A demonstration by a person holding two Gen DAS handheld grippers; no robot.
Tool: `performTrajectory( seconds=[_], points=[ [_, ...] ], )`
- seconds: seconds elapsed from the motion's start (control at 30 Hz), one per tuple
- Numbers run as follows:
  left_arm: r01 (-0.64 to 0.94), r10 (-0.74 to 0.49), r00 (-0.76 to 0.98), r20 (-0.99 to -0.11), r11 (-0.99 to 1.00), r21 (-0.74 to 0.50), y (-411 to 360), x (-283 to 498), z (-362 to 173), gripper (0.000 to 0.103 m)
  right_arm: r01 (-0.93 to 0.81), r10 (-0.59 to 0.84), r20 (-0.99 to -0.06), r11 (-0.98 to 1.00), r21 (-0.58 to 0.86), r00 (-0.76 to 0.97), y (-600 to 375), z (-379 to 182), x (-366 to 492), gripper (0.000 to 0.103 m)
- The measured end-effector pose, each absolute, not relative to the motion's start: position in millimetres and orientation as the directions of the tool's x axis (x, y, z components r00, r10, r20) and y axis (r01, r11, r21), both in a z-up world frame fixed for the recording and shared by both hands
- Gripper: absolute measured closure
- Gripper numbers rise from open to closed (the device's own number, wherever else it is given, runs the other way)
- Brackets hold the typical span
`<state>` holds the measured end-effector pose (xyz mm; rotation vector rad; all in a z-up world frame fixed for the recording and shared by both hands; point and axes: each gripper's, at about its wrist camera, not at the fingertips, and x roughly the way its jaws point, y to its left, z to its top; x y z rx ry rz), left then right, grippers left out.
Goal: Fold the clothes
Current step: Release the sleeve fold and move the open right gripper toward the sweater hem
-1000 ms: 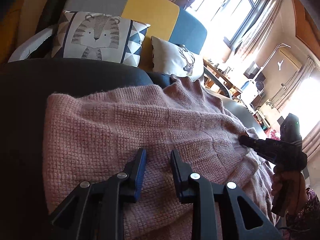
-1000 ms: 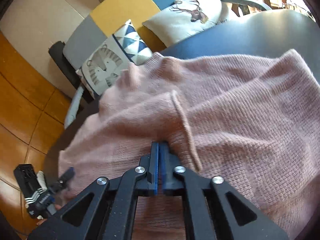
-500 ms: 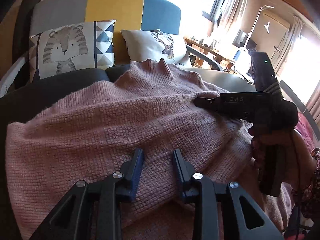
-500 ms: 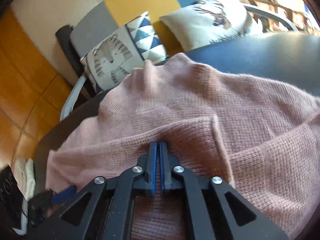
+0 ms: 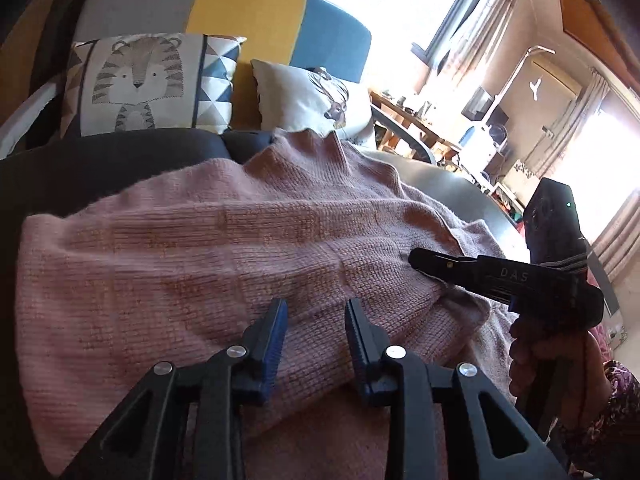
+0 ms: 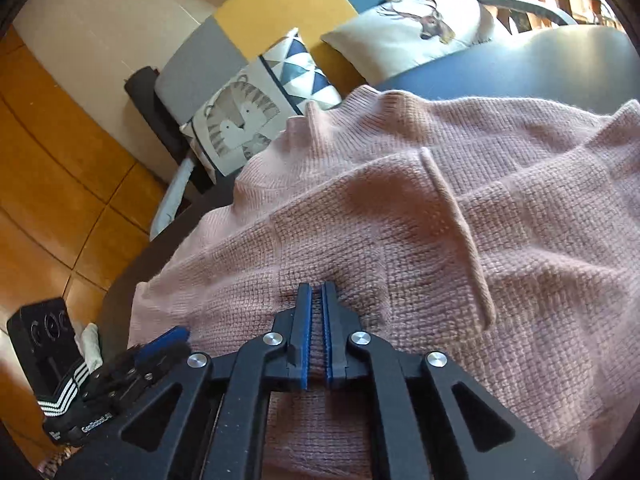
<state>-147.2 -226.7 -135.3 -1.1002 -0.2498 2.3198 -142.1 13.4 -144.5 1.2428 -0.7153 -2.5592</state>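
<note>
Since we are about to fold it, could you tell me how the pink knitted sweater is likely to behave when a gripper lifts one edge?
The pink knitted sweater will probably flop and drape: it already lies in soft ridges. Its chunky, fuzzy knit suggests the pads will hold without slipping; the right gripper is shut on a fold of it. It may stretch or sag when lifted.

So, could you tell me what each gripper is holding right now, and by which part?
The right gripper is shut on a pinched fold of the pink sweater, on its near part. The left gripper holds nothing; its jaws stand apart above the knit.
</note>
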Motion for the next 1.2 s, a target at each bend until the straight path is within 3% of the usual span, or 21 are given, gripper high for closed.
performTrajectory(
  seconds=[0.13,0.27,0.33,0.5,0.63,0.77,0.8,1.0,1.07,1.2],
  points=[
    [-0.231,0.394,-0.625,-0.674,-0.918,-0.323,-278.6,-140.6,-136.7,0.073,0.08,-0.412,-0.664,-0.879,0.47,-0.625,-18.8,-121.1,-143.9,0.089],
    [-0.133,0.465,-0.616,-0.636,-0.857,-0.498,-323.6,-140.4,-153.7,0.073,0.195,-0.458,-0.643,-0.877,0.439,-0.613,-61.3,-104.8,-147.6,0.077],
    [-0.134,0.487,-0.616,-0.618,-0.839,-0.527,-328.9,-138.3,-158.6,0.073,0.201,-0.42,-0.696,-0.904,0.377,-0.583,-84.1,-114.1,-156.3,0.075],
    [-0.14,0.481,-0.621,-0.619,-0.845,-0.516,-323.5,-138.4,-159.2,0.073,0.171,-0.343,-0.743,-0.938,0.301,-0.575,-93.8,-118.6,-161.6,0.079],
    [-0.143,0.467,-0.626,-0.625,-0.856,-0.497,-320.8,-135.2,-158.0,0.073,0.247,-0.438,-0.668,-0.897,0.365,-0.601,-109.3,-103.2,-157.0,0.079],
    [-0.143,0.477,-0.624,-0.619,-0.848,-0.51,-322.9,-136.7,-159.9,0.073,0.28,-0.368,-0.773,-0.926,0.253,-0.517,-138.5,-132.9,-177.0,0.079],
    [-0.143,0.479,-0.624,-0.618,-0.847,-0.512,-323.0,-136.9,-160.0,0.073,0.295,-0.363,-0.753,-0.927,0.232,-0.549,-139.6,-134.1,-177.4,0.079],
    [-0.144,0.508,-0.621,-0.596,-0.822,-0.551,-330.4,-137.7,-162.9,0.073,0.207,-0.462,-0.695,-0.883,0.422,-0.551,-92.6,-119.1,-157.3,0.072],
    [-0.143,0.514,-0.621,-0.592,-0.817,-0.559,-331.3,-138.2,-163.3,0.073,0.172,-0.453,-0.676,-0.881,0.441,-0.581,-68.7,-121.0,-141.2,0.065],
    [-0.143,0.511,-0.621,-0.594,-0.819,-0.556,-330.9,-137.9,-163.4,0.073,0.096,-0.426,-0.658,-0.874,0.476,-0.62,-22.2,-138.9,-120.3,0.065]
  ],
)
